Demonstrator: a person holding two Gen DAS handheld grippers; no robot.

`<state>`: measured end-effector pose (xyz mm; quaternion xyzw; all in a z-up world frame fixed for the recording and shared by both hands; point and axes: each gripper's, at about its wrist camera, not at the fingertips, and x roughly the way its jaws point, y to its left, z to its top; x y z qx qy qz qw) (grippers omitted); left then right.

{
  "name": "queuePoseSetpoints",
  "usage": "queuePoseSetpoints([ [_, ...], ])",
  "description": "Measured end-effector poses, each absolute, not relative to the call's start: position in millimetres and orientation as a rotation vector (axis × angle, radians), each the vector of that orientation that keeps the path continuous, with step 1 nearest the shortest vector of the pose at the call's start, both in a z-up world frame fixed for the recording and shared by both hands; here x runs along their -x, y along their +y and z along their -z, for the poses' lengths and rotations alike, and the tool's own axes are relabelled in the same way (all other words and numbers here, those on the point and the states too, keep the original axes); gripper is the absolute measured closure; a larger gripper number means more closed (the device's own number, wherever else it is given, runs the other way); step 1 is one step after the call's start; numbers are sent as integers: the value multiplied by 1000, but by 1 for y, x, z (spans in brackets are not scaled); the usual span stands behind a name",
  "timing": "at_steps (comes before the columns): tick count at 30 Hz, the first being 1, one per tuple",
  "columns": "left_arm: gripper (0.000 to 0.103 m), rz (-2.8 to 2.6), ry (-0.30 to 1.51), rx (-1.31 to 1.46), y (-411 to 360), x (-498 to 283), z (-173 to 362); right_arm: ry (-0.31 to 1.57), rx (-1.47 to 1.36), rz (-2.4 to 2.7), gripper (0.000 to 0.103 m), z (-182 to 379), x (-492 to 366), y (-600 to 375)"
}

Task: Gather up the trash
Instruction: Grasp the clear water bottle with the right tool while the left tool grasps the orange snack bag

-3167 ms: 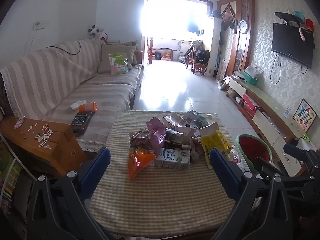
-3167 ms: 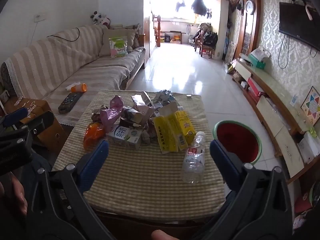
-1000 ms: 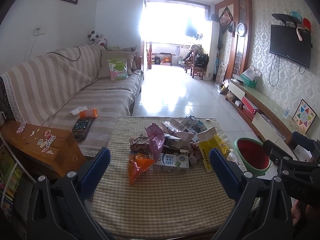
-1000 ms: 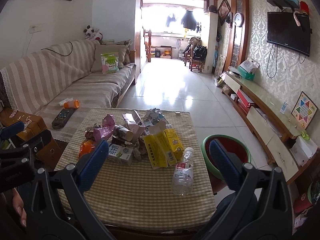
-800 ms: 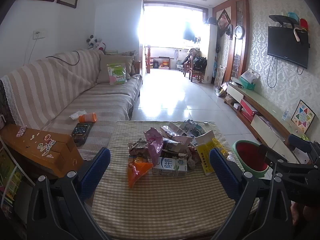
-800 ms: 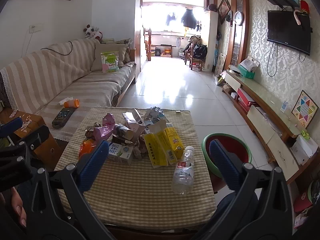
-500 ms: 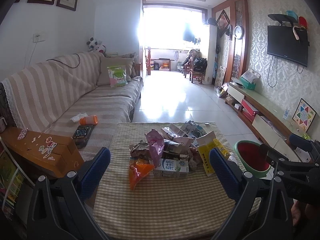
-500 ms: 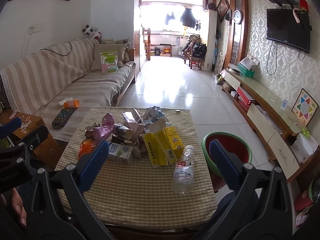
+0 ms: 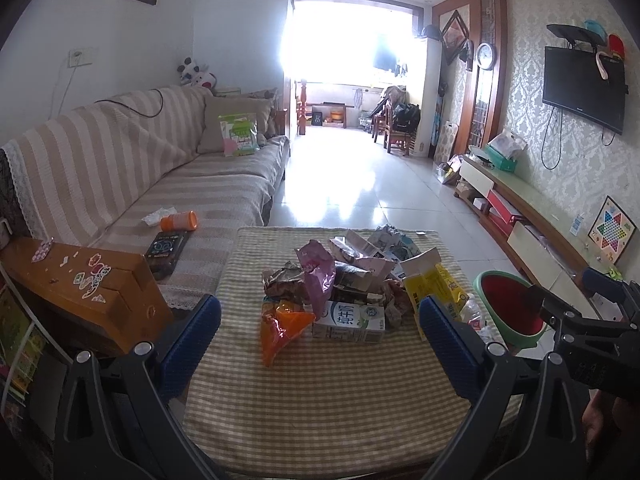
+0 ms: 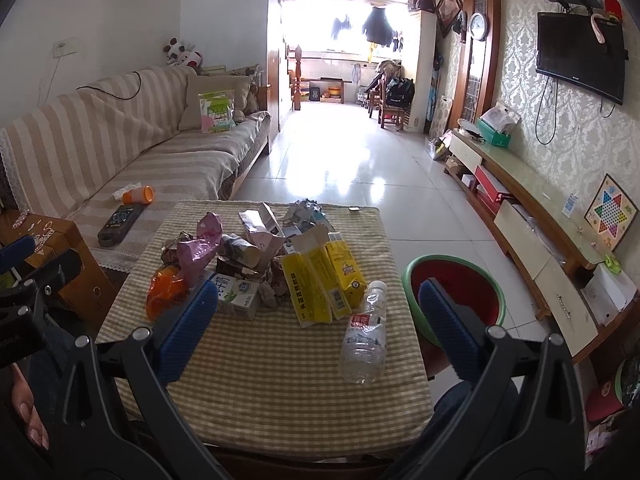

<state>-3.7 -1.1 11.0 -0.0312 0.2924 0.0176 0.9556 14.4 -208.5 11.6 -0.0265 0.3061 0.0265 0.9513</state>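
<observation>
Checked cloth covers the tabletop, and the trash sits heaped at its centre: a white milk carton, an orange wrapper, a pink wrapper, flattened yellow cartons and crumpled paper. A clear plastic bottle lies on its side at 4 o'clock from the heap, near the tabletop's right edge. A green-rimmed red basin stands on the floor just beside that edge, at 3 o'clock.

My left tongs and right tongs both stand apart, holding nothing, short of the heap. I judge collection not yet begun; this is the approach step.

Next move, in my judgement: lower the right tongs across the bottle's body, close, and carry it over to the basin. The round bottle may roll when touched.
</observation>
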Motion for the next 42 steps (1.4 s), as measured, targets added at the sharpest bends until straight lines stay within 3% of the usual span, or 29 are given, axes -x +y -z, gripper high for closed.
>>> queuePoseSetpoints([
  [12, 8, -56, 799, 112, 41, -54, 47, 769, 20, -38, 3, 38, -78, -231],
  [24, 8, -47, 976, 103, 64, -113, 100, 1038, -69, 29, 3, 116, -139, -282],
  [35, 9, -6, 1098, 24, 51, -160, 152, 1164, -86, 54, 3, 161, -162, -289],
  [41, 43, -5, 1151, -49, 42, -173, 171, 1200, -119, 51, 4, 177, -168, -290],
  [42, 43, -9, 1152, -55, 41, -174, 171, 1199, -123, 49, 4, 178, -167, -291],
])
